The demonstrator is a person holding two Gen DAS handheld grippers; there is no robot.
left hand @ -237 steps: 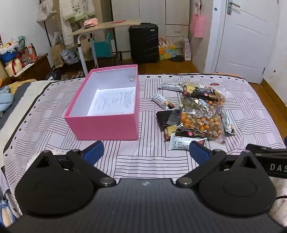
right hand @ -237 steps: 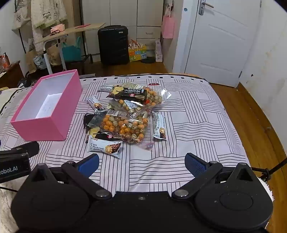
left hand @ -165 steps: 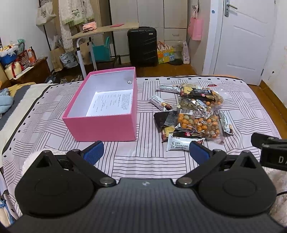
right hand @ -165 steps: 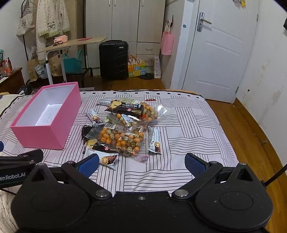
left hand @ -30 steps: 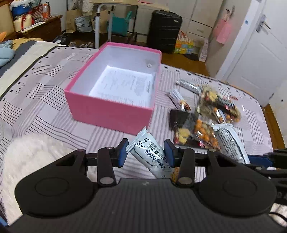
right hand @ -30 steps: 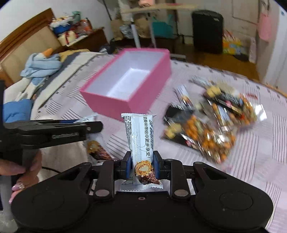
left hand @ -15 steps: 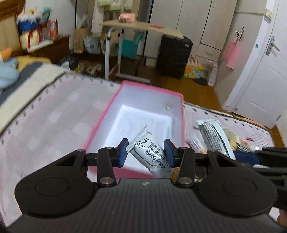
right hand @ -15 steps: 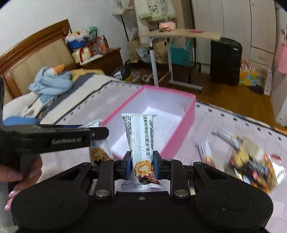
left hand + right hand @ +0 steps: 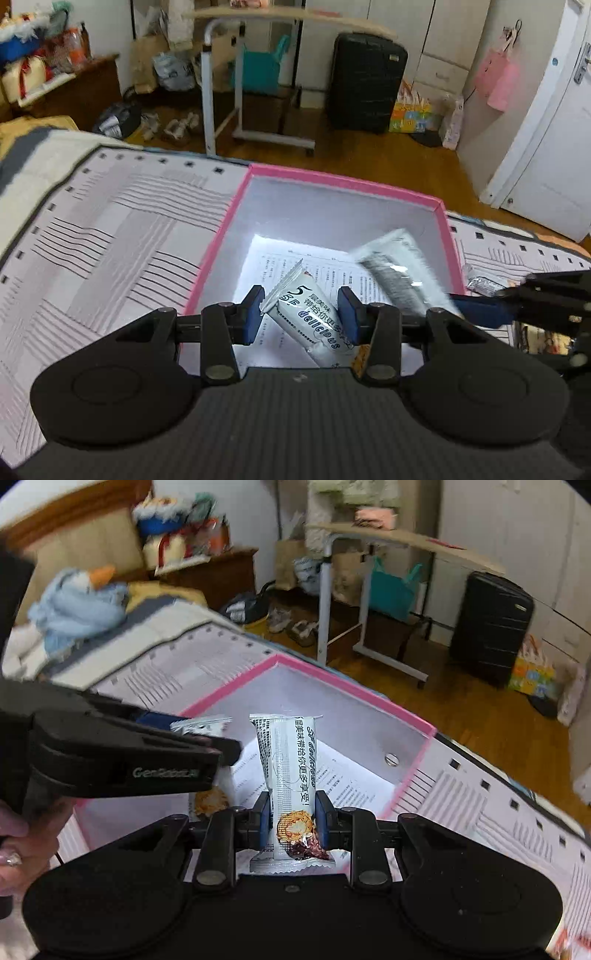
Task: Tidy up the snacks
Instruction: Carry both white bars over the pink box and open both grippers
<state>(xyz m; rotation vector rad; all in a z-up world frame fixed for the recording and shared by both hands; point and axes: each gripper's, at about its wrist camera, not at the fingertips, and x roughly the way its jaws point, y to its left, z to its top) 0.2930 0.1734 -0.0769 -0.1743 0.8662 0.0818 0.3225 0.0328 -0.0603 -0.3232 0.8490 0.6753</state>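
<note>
My left gripper (image 9: 303,312) is shut on a white snack bar (image 9: 314,317) that lies slanted between its blue pads, above the open pink box (image 9: 218,243). A printed sheet (image 9: 321,266) lies on the box floor. My right gripper (image 9: 290,821) is shut on a second white snack bar (image 9: 291,775), held upright over the same box (image 9: 413,771). In the left wrist view that bar (image 9: 399,273) shows blurred at the box's right side. In the right wrist view the left gripper's body (image 9: 122,753) crosses from the left, with its bar (image 9: 210,797) under it.
The box sits on a bed with a striped cover (image 9: 110,240). Other snack packets (image 9: 484,282) lie right of the box. Beyond the bed are a wheeled side table (image 9: 258,74), a black suitcase (image 9: 365,85) and a white door (image 9: 554,129). A person's hand (image 9: 22,834) holds the left gripper.
Both grippers have moved forward and lower over the pink box, each still holding its bar. The box now fills more of both views and the right bar has come inside its right wall.
</note>
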